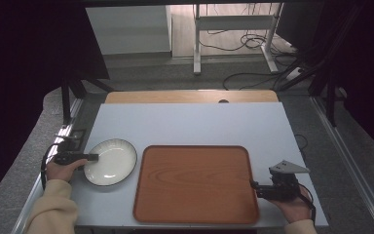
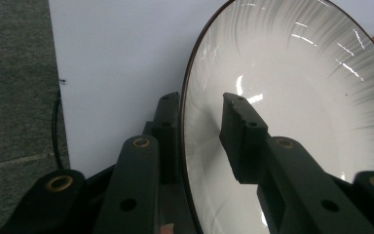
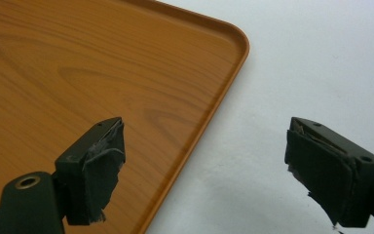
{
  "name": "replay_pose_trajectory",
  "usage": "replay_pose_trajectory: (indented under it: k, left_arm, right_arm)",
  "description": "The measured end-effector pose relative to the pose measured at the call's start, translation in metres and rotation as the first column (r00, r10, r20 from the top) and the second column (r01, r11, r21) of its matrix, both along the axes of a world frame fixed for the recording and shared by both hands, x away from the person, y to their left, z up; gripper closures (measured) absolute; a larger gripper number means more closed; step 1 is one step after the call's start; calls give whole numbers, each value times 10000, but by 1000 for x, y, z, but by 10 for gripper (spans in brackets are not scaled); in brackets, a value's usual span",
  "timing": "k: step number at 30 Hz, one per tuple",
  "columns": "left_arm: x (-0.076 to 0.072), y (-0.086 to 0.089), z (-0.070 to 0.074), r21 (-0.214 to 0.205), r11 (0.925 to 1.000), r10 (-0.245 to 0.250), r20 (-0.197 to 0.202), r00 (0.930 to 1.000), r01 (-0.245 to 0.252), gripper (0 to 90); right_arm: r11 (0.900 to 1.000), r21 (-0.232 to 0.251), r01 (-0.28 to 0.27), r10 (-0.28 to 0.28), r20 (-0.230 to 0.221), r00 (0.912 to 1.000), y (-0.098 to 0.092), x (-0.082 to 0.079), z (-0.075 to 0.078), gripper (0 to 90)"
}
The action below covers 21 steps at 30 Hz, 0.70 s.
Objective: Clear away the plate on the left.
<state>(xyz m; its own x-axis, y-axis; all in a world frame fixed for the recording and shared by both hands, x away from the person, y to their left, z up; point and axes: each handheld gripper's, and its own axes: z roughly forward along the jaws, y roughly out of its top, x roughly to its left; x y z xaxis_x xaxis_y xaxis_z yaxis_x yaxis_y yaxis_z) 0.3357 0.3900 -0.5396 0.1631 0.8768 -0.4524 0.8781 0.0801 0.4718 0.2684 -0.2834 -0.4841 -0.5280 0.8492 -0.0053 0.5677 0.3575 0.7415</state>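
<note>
High view, left to right: left gripper (image 1: 91, 157) at near-left rim of white plate (image 1: 114, 163); plate on table (image 1: 190, 122), just left of wooden tray (image 1: 195, 183); right gripper (image 1: 254, 187) at tray's right edge, jaws spread, holding nothing

Left gripper view: rim between jaws, one jaw outside, other inside bowl of plate; jaws straddle rim with gap showing, not yet pinching

Advice: seat rim deep, squeeze firm, lift level toward tray

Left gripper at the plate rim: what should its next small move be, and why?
Probably finish closing on the rim. The left gripper has one jaw outside and one inside the white plate, but a gap remains at the inner jaw, and the plate lies on the table beside the wooden tray.
</note>
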Motion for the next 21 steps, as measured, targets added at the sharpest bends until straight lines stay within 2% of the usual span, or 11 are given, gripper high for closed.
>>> replay_pose_trajectory:
  k: [7,12,14,21]
  left_arm:
    - [-1,2,1,-187,9997,164,-32,9999,-164,737]
    - [-4,3,10,-445,9987,273,277,9992,-260,798]
    - [-7,3,19,-741,9964,453,633,9970,-405,825]
    - [-8,-2,26,-612,9971,499,835,9953,-449,836]
  right_arm:
    - [10000,-29,29,-29,31,10000,1,-1,1,151]
    - [10000,-41,51,-51,37,10000,0,0,1,152]
    - [9999,-55,90,-90,34,10000,0,0,1,153]
    - [9999,-97,118,-118,37,9999,0,0,1,155]
